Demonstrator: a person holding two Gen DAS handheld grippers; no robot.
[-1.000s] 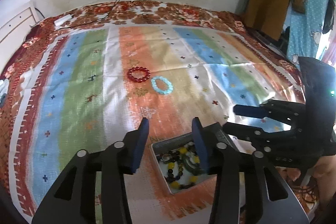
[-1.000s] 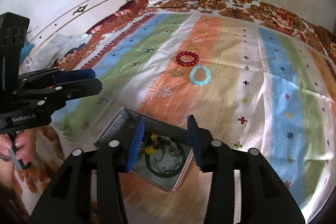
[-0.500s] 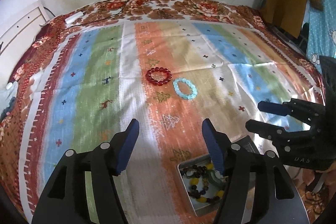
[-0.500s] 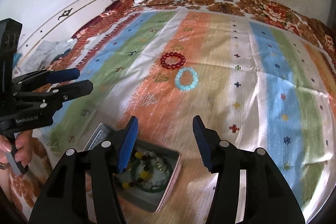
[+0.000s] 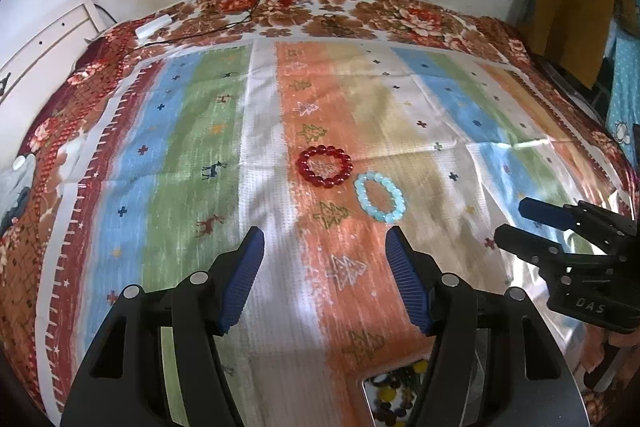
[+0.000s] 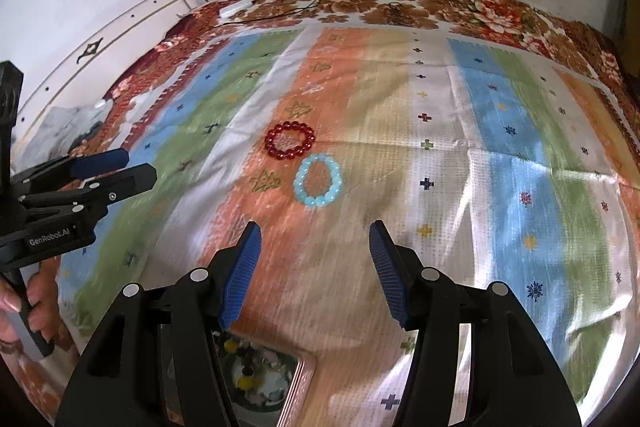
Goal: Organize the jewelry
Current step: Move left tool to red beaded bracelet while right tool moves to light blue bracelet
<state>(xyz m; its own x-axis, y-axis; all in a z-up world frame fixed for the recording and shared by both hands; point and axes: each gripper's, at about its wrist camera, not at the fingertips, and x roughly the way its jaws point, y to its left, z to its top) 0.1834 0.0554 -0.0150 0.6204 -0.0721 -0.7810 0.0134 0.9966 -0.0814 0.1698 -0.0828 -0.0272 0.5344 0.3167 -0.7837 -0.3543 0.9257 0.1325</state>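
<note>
Both grippers over the bed, nothing gripped.
Left gripper (image 5: 324, 255) fingers wide, right gripper (image 6: 314, 249) likewise; red bracelet (image 5: 325, 165) flat, round; blue bracelet (image 5: 380, 198) just beside, oval running toward the tin (image 6: 264, 383).

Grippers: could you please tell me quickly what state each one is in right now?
Left gripper: open, nothing between its blue-padded jaws.
Right gripper: open, holding nothing.

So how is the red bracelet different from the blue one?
The red bracelet has dark, see-through red beads; the blue bracelet has pale, milky ones. The red one lies farther away, the blue one nearer the tongs. Both are bead rings lying flat on the striped cloth, side by side.
</note>
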